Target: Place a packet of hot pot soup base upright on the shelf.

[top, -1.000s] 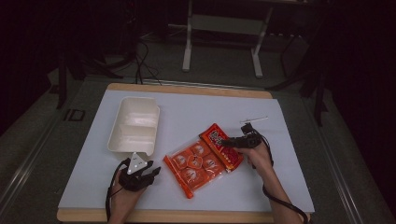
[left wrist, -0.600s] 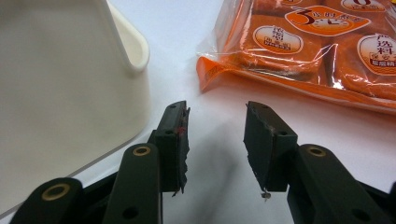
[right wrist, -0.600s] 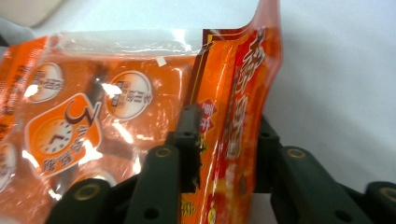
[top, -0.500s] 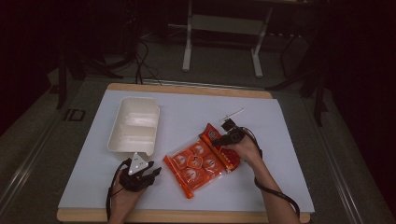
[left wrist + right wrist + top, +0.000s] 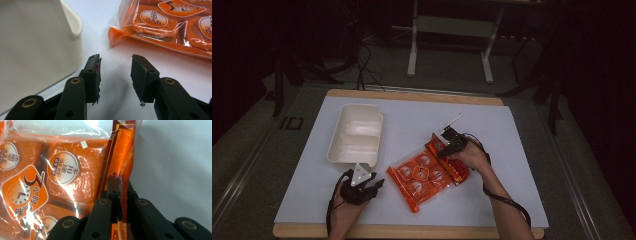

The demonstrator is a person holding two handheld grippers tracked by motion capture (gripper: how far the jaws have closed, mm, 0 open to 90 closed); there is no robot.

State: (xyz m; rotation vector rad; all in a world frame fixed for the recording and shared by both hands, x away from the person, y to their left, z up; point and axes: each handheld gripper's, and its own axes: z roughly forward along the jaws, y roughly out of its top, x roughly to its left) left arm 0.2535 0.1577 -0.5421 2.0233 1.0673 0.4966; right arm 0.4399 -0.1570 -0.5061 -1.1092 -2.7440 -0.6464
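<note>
An orange bag of wrapped snacks [image 5: 422, 177] lies flat on the white table mat [image 5: 412, 125]. My right gripper [image 5: 443, 150] sits at the bag's upper right end. Its jaws have just been closing, and they are now shut on the bag's sealed orange edge [image 5: 122, 152], which runs up between the right gripper [image 5: 120, 185] jaws. The bag's printed front [image 5: 62, 175] spreads to the left. My left gripper [image 5: 374, 182] rests on the mat, left of the bag. In its own view the left gripper [image 5: 116, 67] is open, with nothing between its jaws and the bag [image 5: 162, 25] ahead.
A white two-compartment container [image 5: 356, 134] stands at the mat's left; its wall [image 5: 37, 45] is close beside my left jaw. The wooden table edge [image 5: 412, 232] runs along the front. Metal stand legs [image 5: 414, 45] rise behind the table.
My right hand has moved left onto the bag's upper right end, and its jaws have closed on the sealed edge. The left hand has not moved.
</note>
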